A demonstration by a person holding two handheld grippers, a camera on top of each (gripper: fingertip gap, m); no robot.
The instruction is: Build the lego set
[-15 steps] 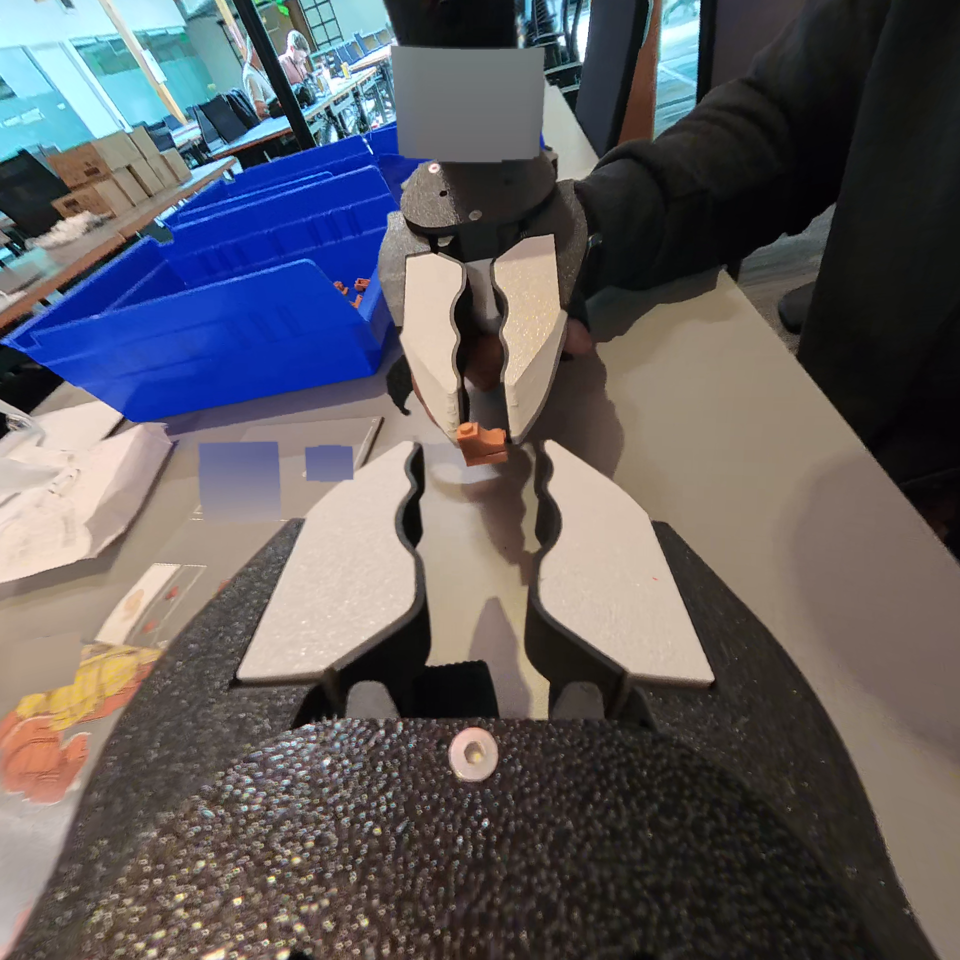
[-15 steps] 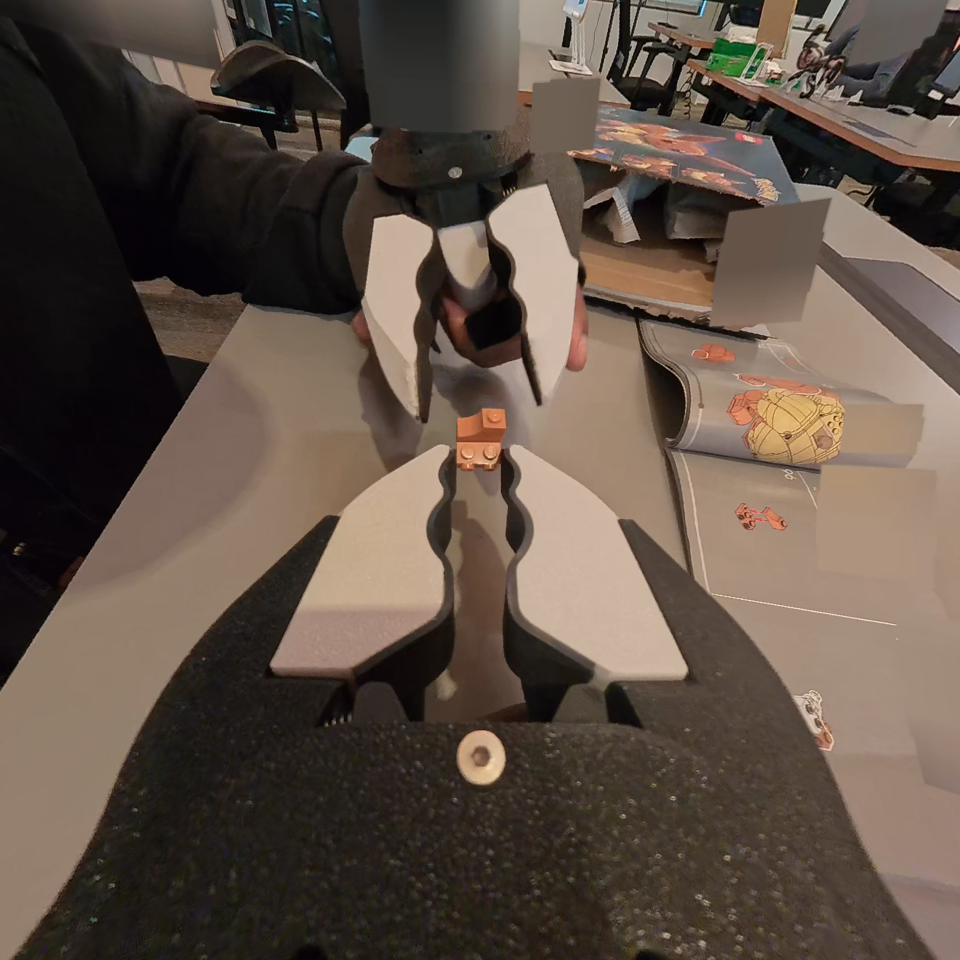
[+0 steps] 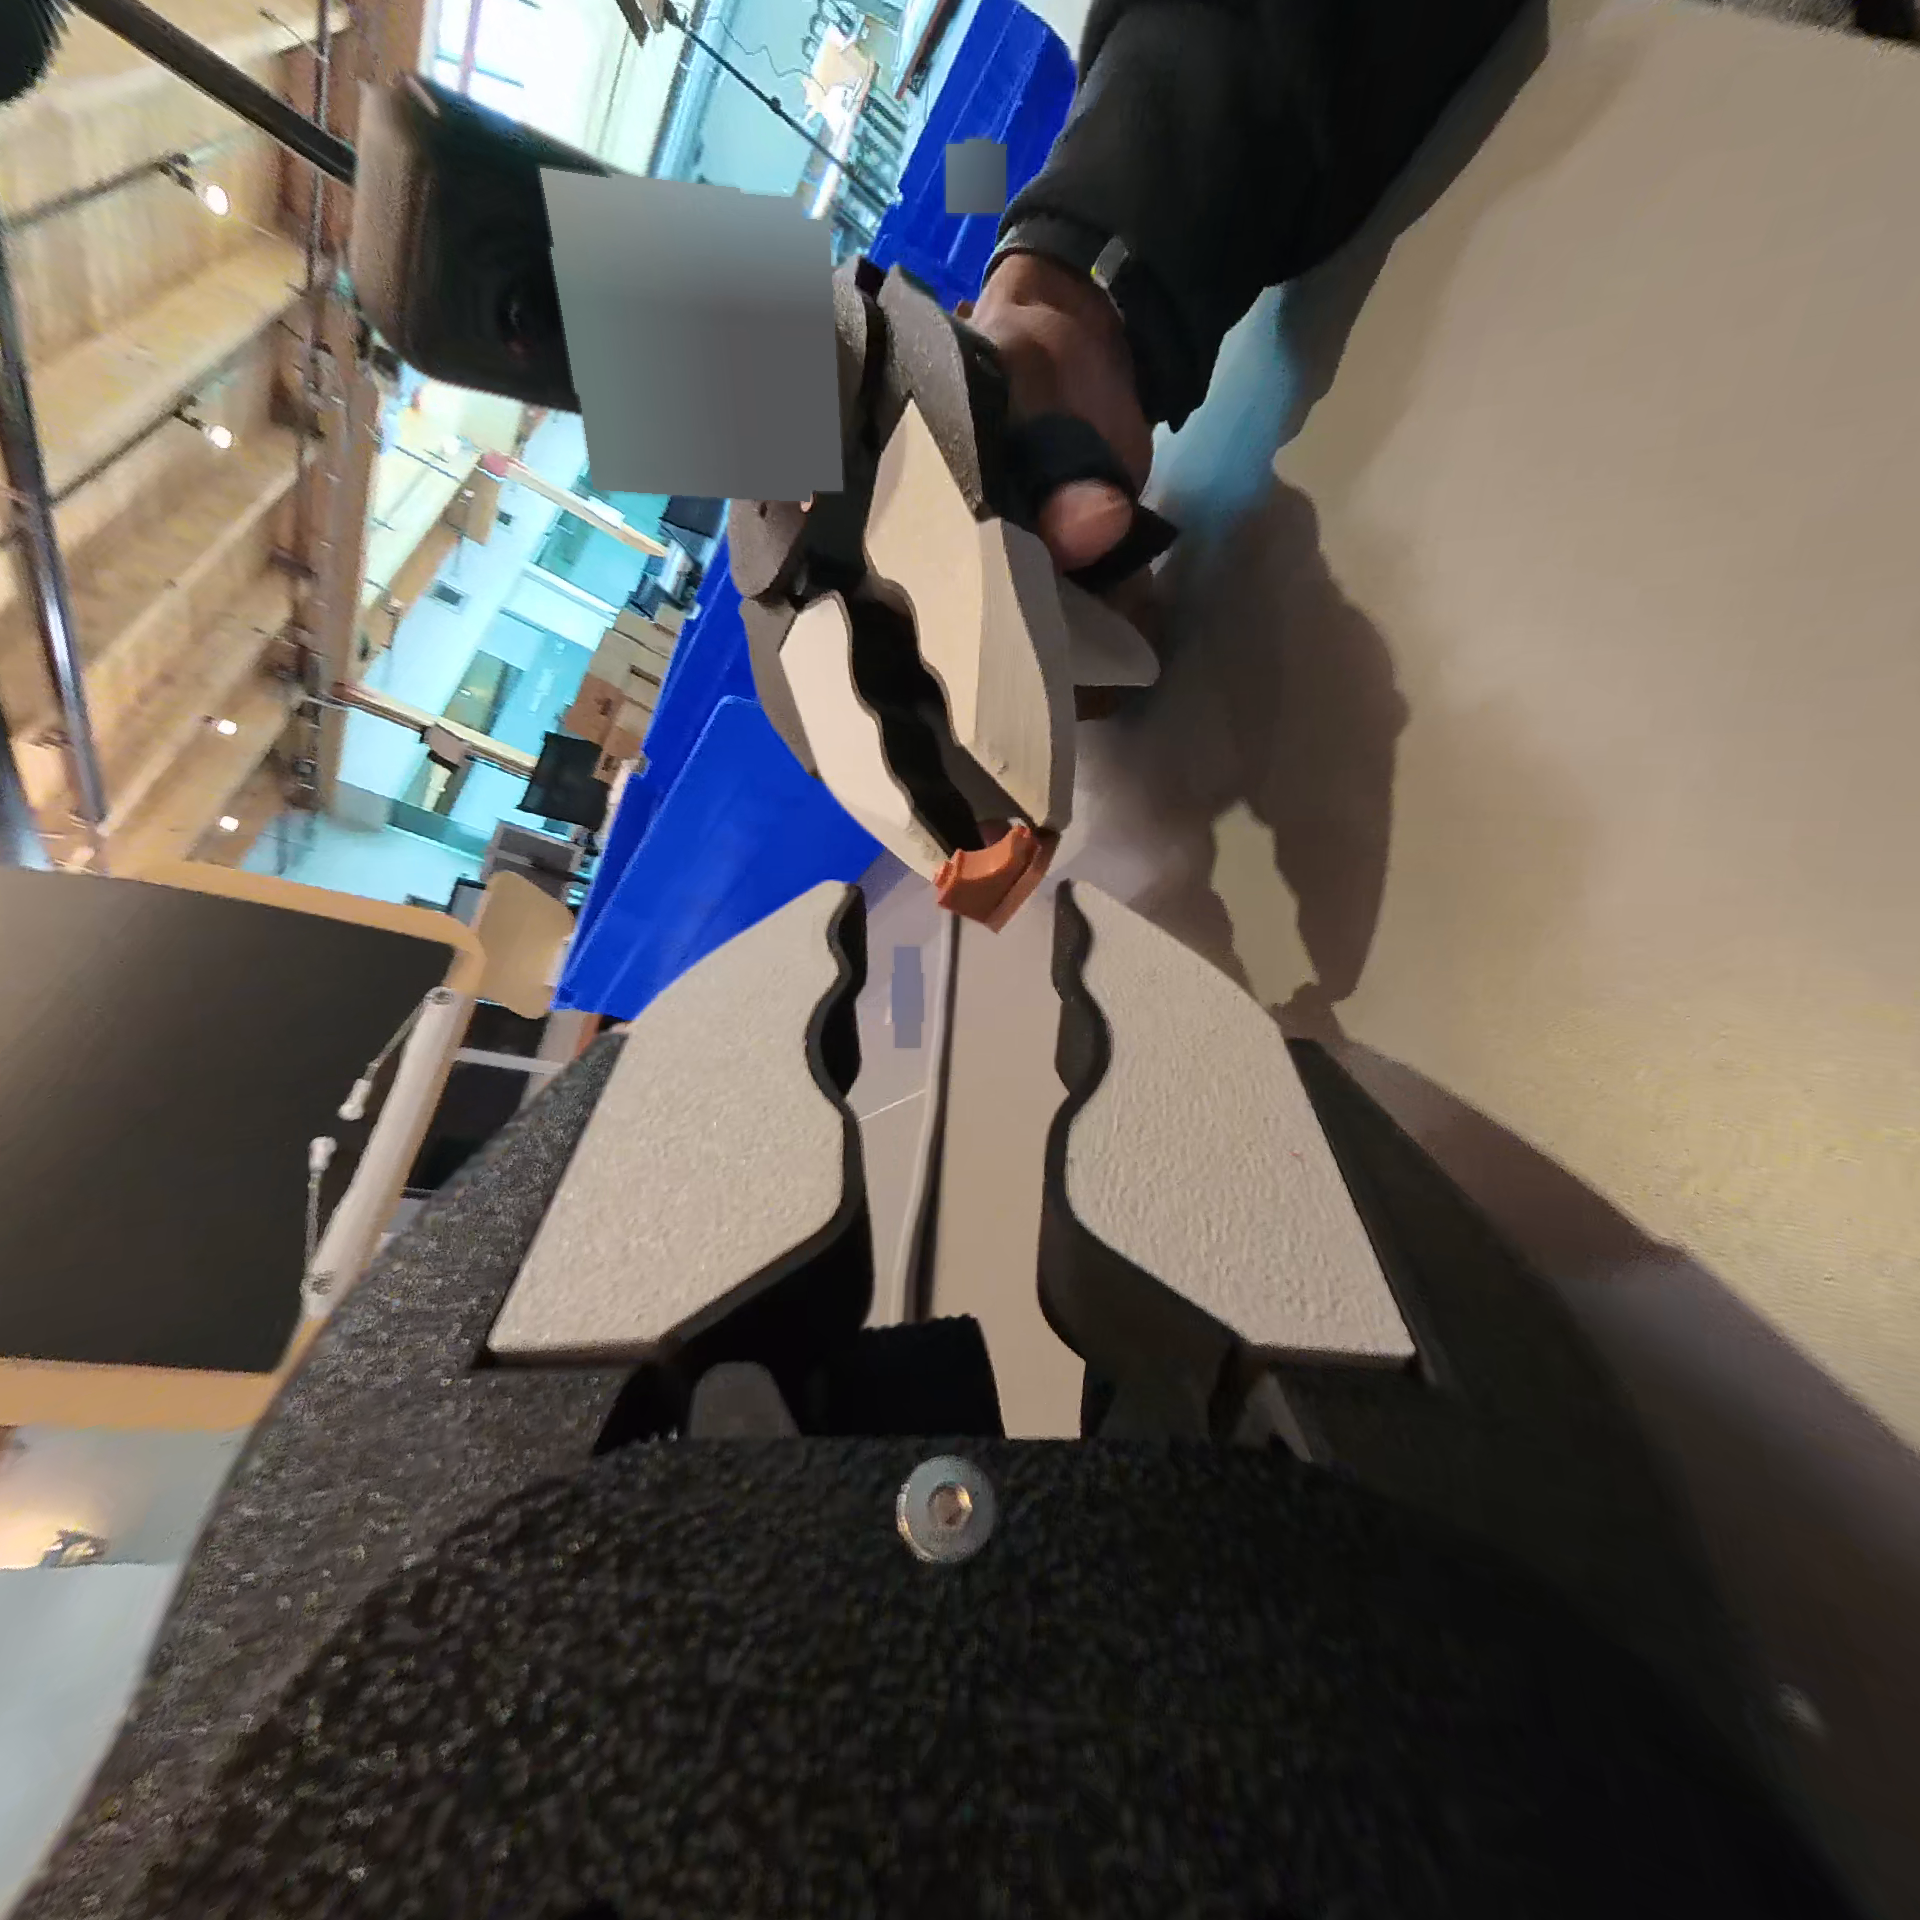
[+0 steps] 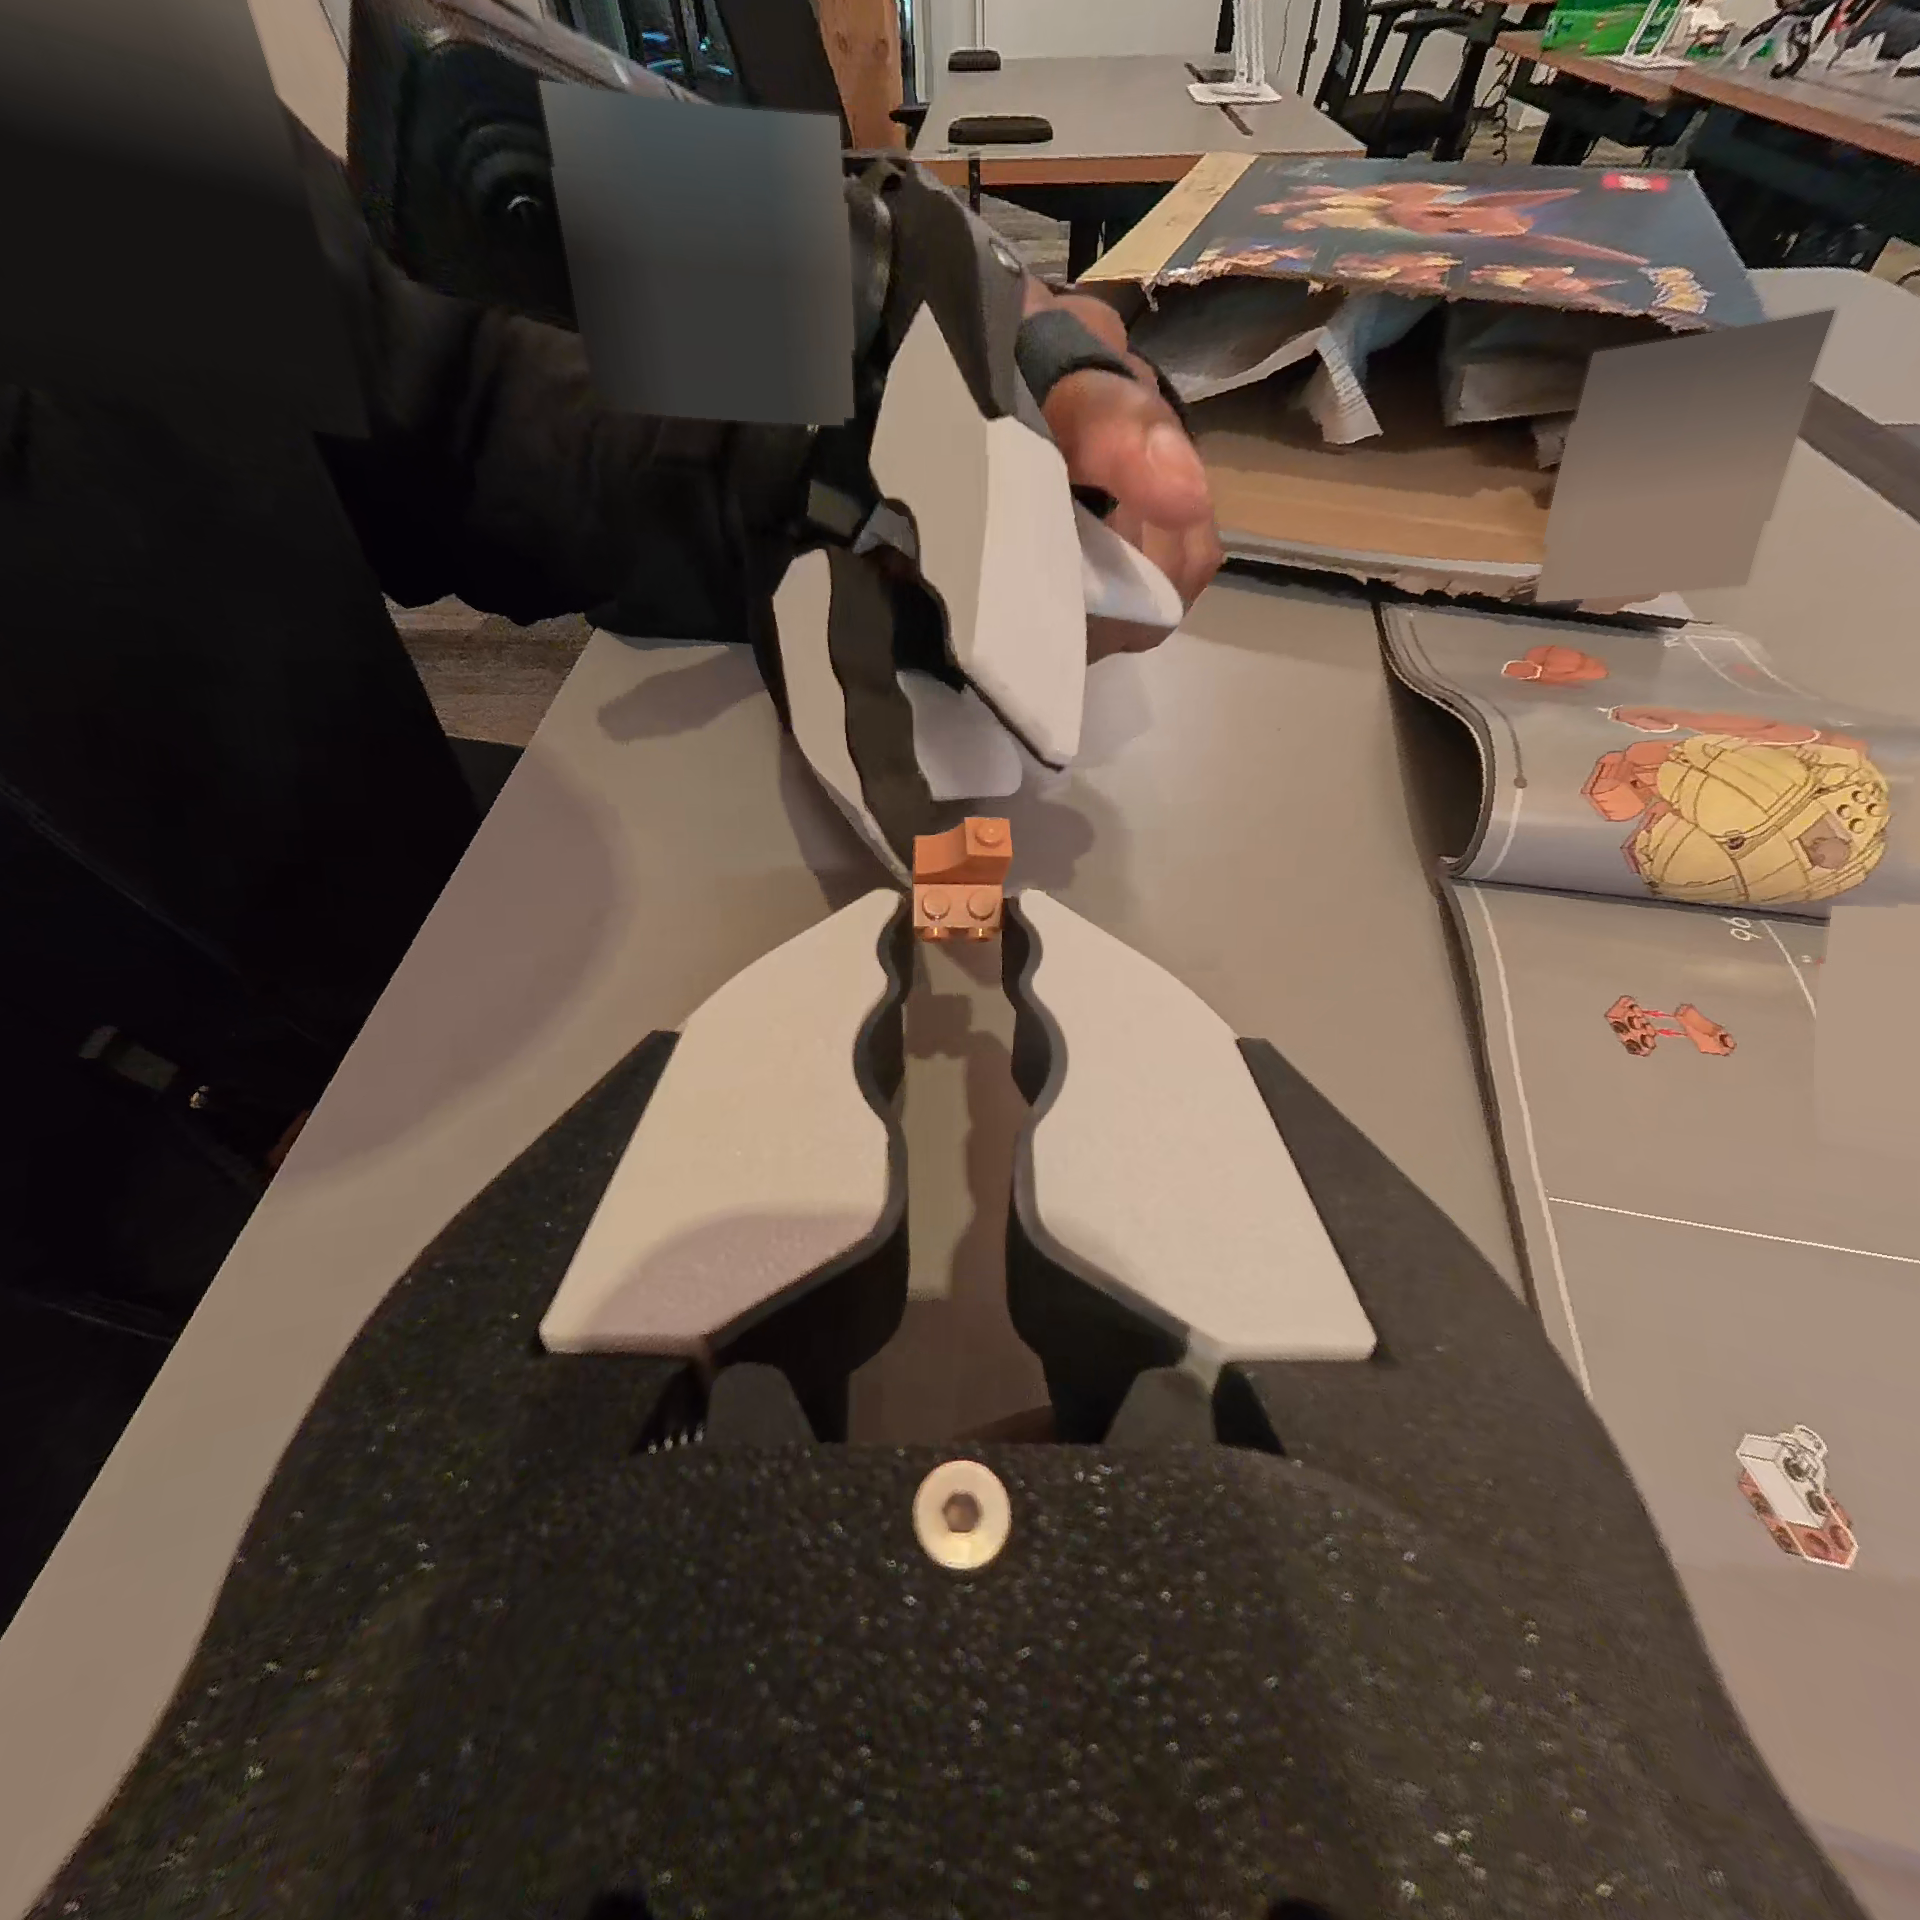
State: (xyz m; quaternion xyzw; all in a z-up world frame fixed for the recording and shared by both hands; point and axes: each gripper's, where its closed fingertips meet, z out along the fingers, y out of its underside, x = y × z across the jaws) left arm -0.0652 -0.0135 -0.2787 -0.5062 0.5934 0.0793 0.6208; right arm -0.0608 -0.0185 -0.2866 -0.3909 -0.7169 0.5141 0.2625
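Observation:
My right gripper is shut on a small orange brick piece, made of two bricks joined, a curved one on top. It holds the piece by its lower brick, above the grey table. My left gripper is open and rolled onto its side, facing the right one. The orange piece lies just beyond its fingertips, in the right gripper's tips. In the right wrist view the left gripper hangs tilted over the piece, one finger reaching down beside it.
Blue bins stand behind the left side. A torn-open cardboard box and an open instruction booklet lie to the right. A person's dark sleeve and hand hold the left gripper. Both grippers' tips are close together, under 4 cm apart.
My left gripper has rolled onto its side and its jaws have narrowed a little, still open around nothing. My right gripper keeps the orange piece gripped in the same spot.

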